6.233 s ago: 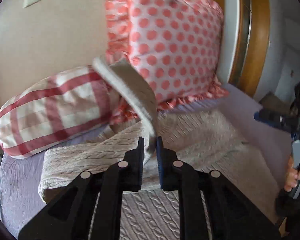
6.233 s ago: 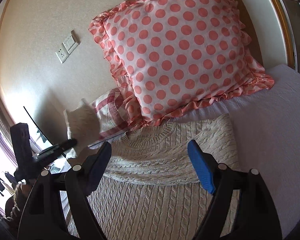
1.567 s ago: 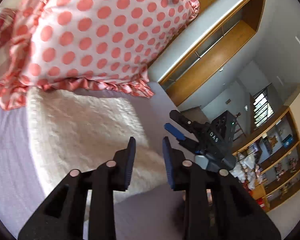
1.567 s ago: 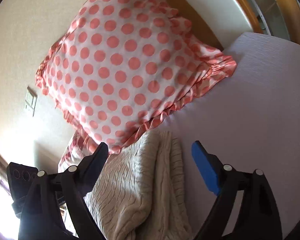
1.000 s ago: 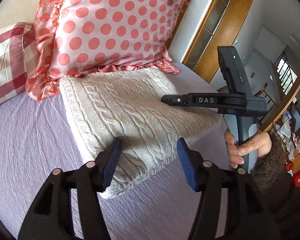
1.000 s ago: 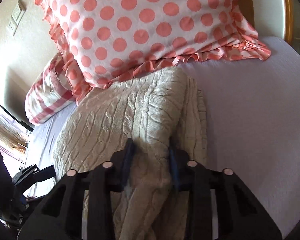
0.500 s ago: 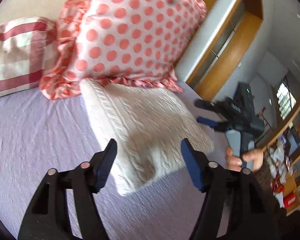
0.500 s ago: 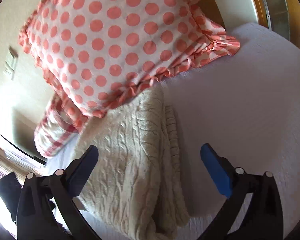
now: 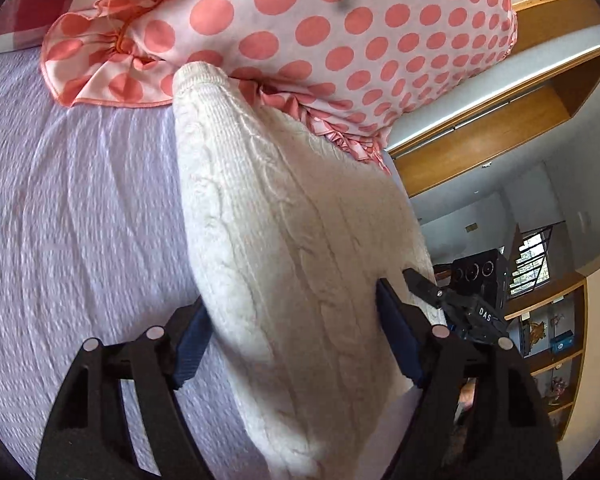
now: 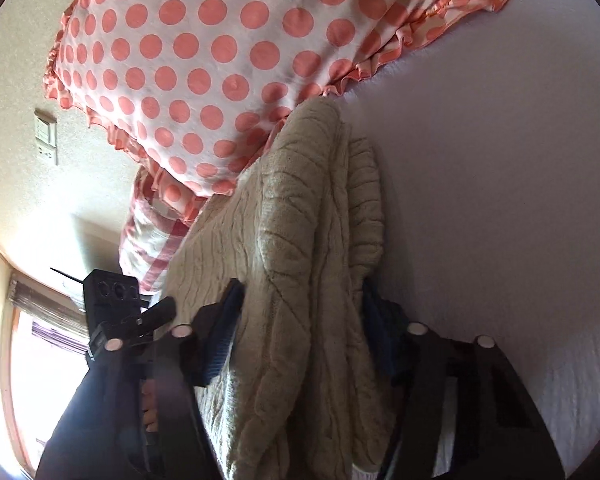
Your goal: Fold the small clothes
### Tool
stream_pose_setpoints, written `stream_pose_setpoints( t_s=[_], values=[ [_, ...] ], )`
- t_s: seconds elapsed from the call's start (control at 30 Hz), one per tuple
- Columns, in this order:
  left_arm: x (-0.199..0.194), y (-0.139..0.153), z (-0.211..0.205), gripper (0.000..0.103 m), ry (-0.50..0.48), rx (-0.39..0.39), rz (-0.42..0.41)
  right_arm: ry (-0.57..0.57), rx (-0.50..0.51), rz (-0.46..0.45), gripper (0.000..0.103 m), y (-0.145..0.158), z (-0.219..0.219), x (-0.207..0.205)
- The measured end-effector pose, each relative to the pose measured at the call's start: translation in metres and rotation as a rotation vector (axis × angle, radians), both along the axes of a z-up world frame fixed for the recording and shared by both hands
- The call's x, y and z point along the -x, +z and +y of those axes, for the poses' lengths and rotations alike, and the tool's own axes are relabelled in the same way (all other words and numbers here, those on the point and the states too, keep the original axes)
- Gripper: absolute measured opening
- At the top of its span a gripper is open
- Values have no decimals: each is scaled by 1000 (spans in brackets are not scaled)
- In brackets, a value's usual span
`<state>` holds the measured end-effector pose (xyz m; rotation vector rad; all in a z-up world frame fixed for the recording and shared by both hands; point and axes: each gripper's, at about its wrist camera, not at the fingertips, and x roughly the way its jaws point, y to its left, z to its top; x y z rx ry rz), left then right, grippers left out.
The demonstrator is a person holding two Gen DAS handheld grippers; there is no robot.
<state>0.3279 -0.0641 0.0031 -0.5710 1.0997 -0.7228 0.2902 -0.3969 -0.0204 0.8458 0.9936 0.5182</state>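
Both grippers have dropped in close since half a second ago, and now I've got each one straddling an end of the folded sweater (image 9: 300, 248). My left gripper (image 9: 296, 340) is spread wide with the knit bulging between its fingers; same story for my right gripper (image 10: 300, 320), wide around the stacked layers. Sweater lies on the lilac bedsheet (image 9: 80, 208), its far end touching the polka-dot pillow (image 10: 204, 52).

- The folded sweater (image 9: 300, 248) lies on the bed (image 9: 80, 208) — its far end against the polka-dot pillow (image 9: 340, 28).
- A checked pillow (image 10: 152, 240) sits left of the polka-dot one.
- Each gripper — left gripper (image 9: 296, 344), right gripper (image 10: 300, 328) — straddles the sweater's near end.
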Motion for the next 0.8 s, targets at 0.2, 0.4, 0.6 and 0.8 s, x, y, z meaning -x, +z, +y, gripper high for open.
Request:
stream_pose_setpoints(
  t_s=[0.2,0.4,0.6,0.8],
  values=[
    [13,23,42,45,27,-18,-68,108,32,-113,33,43,48,6],
    [38,45,131,51,171,-195,-165,268,178,-115,33,36,158,-16],
    [68,31,175,64,286,-221,-159,162,498,-198,65,57,181,3],
    [157,58,158,99,336,-524,-288,92,550,-423,102,109,148,99]
  ],
)
